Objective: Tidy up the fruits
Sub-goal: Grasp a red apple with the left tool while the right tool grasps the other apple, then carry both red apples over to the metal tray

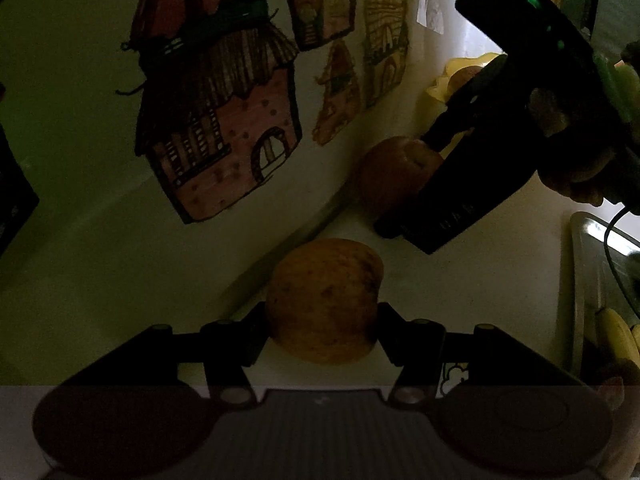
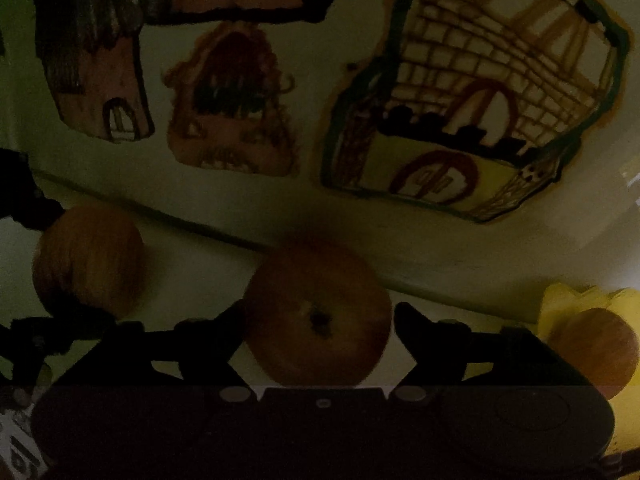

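In the dim left wrist view, a brownish-yellow apple sits between the fingers of my left gripper, and both pads press its sides. Further back, a reddish apple lies by the wall with my right gripper on it, held by a person's hand. In the right wrist view that same apple fills the gap of my right gripper, stem end facing the camera. The left gripper's apple shows at the left. A yellow bowl holds a third apple.
A white wall with cut-out house drawings stands right behind the fruit. The yellow bowl is at the back right. A metal sink or tray rim with bananas lies at the right edge.
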The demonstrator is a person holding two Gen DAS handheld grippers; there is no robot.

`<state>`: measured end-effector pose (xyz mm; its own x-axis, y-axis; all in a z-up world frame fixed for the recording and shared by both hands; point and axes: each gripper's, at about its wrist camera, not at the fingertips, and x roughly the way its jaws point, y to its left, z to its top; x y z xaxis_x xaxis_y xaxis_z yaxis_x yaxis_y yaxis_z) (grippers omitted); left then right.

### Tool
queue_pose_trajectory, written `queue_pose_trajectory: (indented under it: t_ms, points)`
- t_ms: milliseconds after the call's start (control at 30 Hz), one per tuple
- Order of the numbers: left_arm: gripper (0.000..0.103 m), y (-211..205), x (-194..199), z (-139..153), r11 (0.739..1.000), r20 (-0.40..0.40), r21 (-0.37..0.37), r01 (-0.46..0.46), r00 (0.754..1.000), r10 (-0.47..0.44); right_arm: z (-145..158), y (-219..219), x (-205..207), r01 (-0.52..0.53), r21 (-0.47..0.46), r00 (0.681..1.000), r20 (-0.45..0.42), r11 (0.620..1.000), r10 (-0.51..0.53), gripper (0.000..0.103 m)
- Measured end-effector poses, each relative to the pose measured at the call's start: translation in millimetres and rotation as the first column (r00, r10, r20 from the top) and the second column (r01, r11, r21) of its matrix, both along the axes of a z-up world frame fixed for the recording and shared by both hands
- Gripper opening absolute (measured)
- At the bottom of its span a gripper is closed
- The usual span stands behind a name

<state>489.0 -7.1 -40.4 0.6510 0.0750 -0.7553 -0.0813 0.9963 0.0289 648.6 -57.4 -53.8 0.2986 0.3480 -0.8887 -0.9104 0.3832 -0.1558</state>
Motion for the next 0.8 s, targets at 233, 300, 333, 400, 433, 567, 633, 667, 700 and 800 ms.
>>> queue_pose_trajectory:
  t_ms: [233,300,333,400,433,567,633,667,700,800]
  points:
    - [0.060,0,-9,-1,1.000,0.007,0.003,0.013,1.000,-0.013,7,-6,-6,0.058,0.006,0.998,-0.011,0.998,-0.058,0.071]
    - [0.060,0,-9,-2,1.000,0.010,-0.006,0.023,1.000,-0.023,10,-13,-16,0.066,0.015,0.998,-0.015,0.998,-0.066,0.071]
    - [0.060,0,-10,-3,0.999,0.014,-0.014,0.032,0.999,-0.031,11,-15,-19,0.068,0.019,0.998,-0.020,0.998,-0.068,0.071]
    - [0.060,-1,-13,-5,0.998,0.019,-0.029,0.048,0.999,-0.047,16,-22,-29,0.079,0.027,0.996,-0.030,0.996,-0.078,0.071]
    - [0.060,-2,-15,-5,0.998,0.021,-0.037,0.053,0.998,-0.052,18,-26,-33,0.085,0.033,0.996,-0.034,0.996,-0.084,0.071]
    - [0.060,-6,-21,-7,0.995,0.029,-0.064,0.071,0.997,-0.069,28,-47,-52,0.112,0.070,0.993,-0.029,0.991,-0.110,0.071]
    - [0.060,-9,-23,-8,0.994,0.035,-0.077,0.083,0.996,-0.080,34,-57,-58,0.131,0.089,0.991,-0.024,0.987,-0.129,0.071]
    - [0.060,-10,-24,-8,0.993,0.038,-0.083,0.089,0.996,-0.086,37,-62,-59,0.143,0.099,0.990,-0.023,0.985,-0.142,0.071]
    - [0.060,-13,-26,-9,0.992,0.041,-0.087,0.095,0.995,-0.092,39,-67,-60,0.158,0.109,0.987,-0.023,0.981,-0.157,0.071]
    - [0.060,-19,-28,-6,0.987,0.056,-0.106,0.119,0.992,-0.114,51,-88,-65,0.216,0.144,0.976,-0.028,0.966,-0.215,0.071]
